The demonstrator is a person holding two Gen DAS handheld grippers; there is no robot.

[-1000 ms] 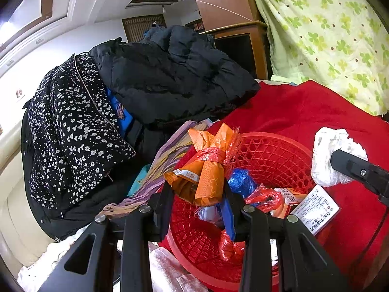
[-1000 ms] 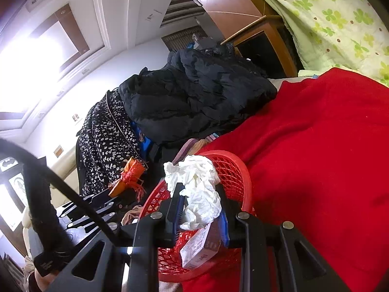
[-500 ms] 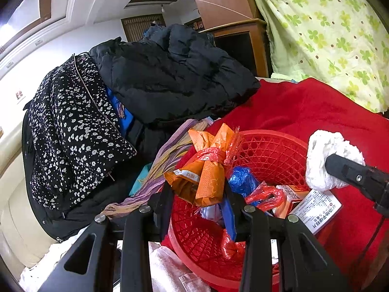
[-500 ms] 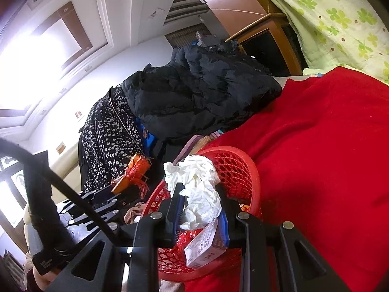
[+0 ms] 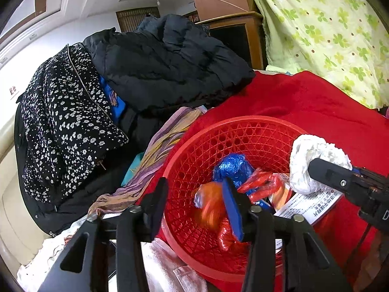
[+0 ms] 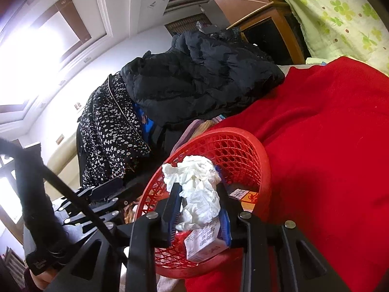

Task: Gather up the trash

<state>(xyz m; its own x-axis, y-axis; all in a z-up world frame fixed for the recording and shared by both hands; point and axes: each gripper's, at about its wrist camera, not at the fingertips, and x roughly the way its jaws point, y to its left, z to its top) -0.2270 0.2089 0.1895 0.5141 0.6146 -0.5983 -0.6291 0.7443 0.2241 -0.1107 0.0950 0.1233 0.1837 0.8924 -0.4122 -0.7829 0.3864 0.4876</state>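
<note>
— Red plastic, that basket (image 5: 243, 126); where did it sit?

— On the red blanket (image 5: 316, 102), black coats (image 5: 170, 65) at its eleven o'clock.

— And the left gripper (image 5: 194, 202)?

— Its jaws were opening, nothing pinched; a blurred orange wrapper (image 5: 209, 204), probably loose, lay below them in the basket.

— The right gripper (image 6: 198, 204)?

— Over the rim, jaws easing apart, white crumpled tissue (image 6: 197, 185) between them, pads seemingly touching it.

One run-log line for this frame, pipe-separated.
left tool: opening, orange wrapper dropping into red basket | right tool: opening, white tissue between jaws, over basket | phase: release
</note>
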